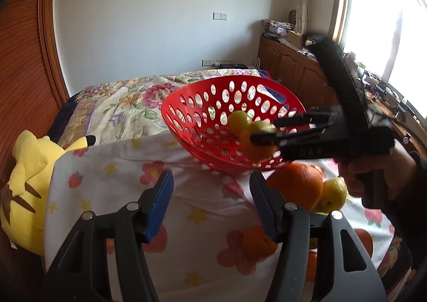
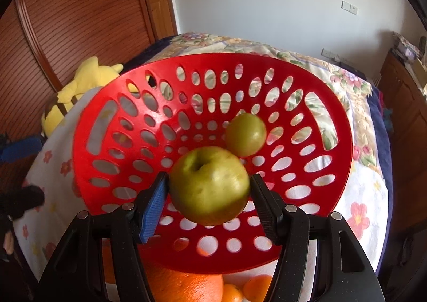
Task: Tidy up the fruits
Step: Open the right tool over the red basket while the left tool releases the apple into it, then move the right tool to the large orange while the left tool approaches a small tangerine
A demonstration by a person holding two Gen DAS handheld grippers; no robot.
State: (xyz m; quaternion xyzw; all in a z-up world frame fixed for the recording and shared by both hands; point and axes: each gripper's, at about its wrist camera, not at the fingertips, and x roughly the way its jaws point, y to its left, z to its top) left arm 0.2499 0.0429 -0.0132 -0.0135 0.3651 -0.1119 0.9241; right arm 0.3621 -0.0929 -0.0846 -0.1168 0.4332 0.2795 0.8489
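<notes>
A red perforated basket stands tilted on the flowered cloth. A small green fruit lies inside it. My right gripper is shut on a green apple and holds it over the basket's inside. My left gripper is open and empty, in front of the basket. A large orange, a lemon and smaller oranges lie on the cloth near the basket's front.
A yellow plush toy lies at the left of the cloth. A flowered bed lies behind the basket. Wooden cabinets with clutter stand at the right under a window. A wooden wardrobe is at the left.
</notes>
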